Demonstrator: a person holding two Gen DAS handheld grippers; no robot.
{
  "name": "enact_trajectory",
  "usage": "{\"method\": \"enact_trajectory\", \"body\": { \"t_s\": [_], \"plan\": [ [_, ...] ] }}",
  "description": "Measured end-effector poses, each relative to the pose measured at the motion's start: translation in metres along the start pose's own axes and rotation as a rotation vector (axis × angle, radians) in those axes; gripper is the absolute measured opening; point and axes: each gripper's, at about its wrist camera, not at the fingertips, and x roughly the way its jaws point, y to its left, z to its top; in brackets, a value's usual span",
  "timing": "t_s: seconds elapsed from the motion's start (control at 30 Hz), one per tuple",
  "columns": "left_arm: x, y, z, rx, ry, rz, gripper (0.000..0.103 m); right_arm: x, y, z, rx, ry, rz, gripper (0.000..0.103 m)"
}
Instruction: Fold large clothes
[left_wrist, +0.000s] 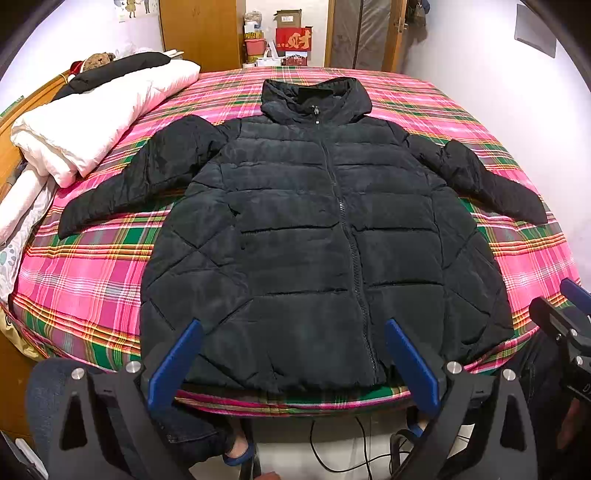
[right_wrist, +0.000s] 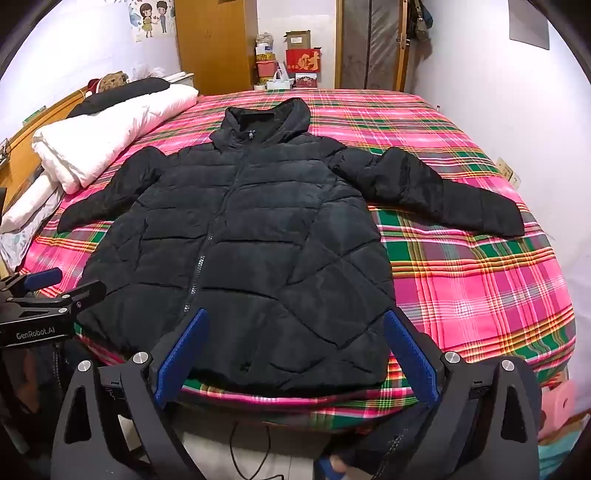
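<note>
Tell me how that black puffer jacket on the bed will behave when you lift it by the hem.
The jacket will probably sag and drape, not hold shape: its quilted panels look soft. It is likely light for its bulk. The smooth shell may slip between the fingers, and the spread sleeves would likely trail.

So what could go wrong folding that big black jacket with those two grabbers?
The jacket is thick and puffy, so folds may spring back open. Both the left gripper and right gripper stand open near the hem; their jaws might pinch only the slippery outer layer. The far sleeve stretches wide, and dragging it could rumple the plaid sheet.
</note>
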Motion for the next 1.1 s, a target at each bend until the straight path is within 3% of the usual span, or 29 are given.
{"method": "enact_trajectory", "body": {
  "t_s": [1.1],
  "plan": [
    [0.0012,-0.0033,-0.0004,0.002,0.011,-0.006,0.1,0.0002,0.0029,-0.0034,0.006,0.007,0.005,0.095]
  ]
}}
